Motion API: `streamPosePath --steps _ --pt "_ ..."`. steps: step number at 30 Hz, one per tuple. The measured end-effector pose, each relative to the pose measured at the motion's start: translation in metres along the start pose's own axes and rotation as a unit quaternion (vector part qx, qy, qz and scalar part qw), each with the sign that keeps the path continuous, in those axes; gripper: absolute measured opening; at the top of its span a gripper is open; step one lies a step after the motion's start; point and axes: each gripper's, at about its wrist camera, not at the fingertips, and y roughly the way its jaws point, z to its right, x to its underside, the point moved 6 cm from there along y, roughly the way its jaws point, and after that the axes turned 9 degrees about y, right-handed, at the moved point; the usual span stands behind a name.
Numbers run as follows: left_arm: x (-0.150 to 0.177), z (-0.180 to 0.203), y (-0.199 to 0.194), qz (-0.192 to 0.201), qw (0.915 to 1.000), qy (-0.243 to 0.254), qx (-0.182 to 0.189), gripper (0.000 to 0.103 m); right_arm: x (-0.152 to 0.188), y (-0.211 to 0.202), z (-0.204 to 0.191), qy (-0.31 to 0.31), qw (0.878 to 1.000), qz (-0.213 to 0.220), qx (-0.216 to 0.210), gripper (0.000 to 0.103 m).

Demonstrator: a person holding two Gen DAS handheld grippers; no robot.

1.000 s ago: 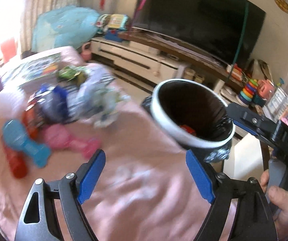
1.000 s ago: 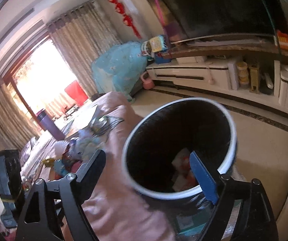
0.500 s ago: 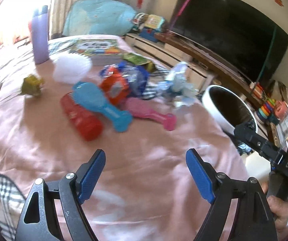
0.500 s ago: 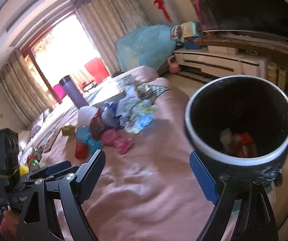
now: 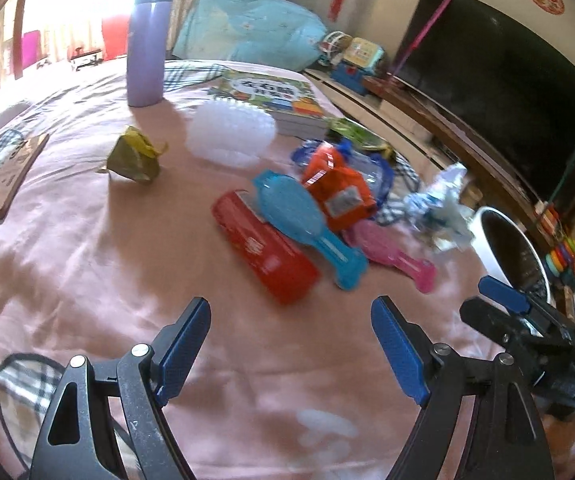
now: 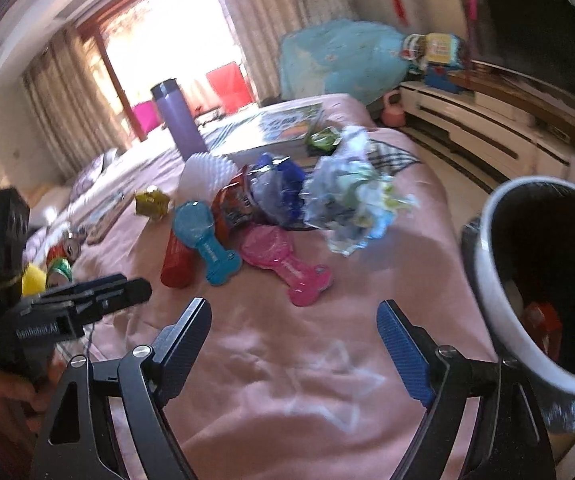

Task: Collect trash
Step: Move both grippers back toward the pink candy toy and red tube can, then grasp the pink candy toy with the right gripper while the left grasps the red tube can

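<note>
A pile of trash lies on the pink bed: a crumpled white-blue wrapper, an orange snack bag, a blue bag, a green wrapper and a yellow-green crumpled wrapper. A white-rimmed black bin stands at the bed's right edge with red and white scraps inside. My left gripper is open and empty, above bare bedspread short of the pile. My right gripper is open and empty, left of the bin.
A red box, a blue brush, a pink brush, a white spiky ball, a book and a purple flask share the bed. A TV and cabinet stand to the right.
Both grippers have swung left, away from the bin and toward the pile on the bed. The bin has slid to the right edge of both views. Both stay open.
</note>
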Motion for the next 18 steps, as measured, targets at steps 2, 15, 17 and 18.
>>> streamPosePath --steps 2,15,17,18 --pt "-0.004 -0.005 0.006 -0.003 1.0 -0.007 -0.001 0.082 -0.002 0.009 -0.007 -0.02 1.0 -0.009 0.0 0.082" --pt "-0.025 -0.023 0.058 -0.027 0.9995 -0.003 -0.016 0.08 -0.012 0.066 -0.014 -0.076 0.995 -0.057 0.024 0.067" --pt "-0.025 -0.022 0.065 -0.028 0.9996 0.0 -0.003 0.077 -0.012 0.074 -0.012 -0.076 0.994 -0.07 0.03 0.061" --pt "-0.026 -0.022 0.067 -0.028 0.9996 0.001 0.002 0.073 -0.012 0.076 -0.011 -0.078 0.994 -0.071 0.036 0.059"
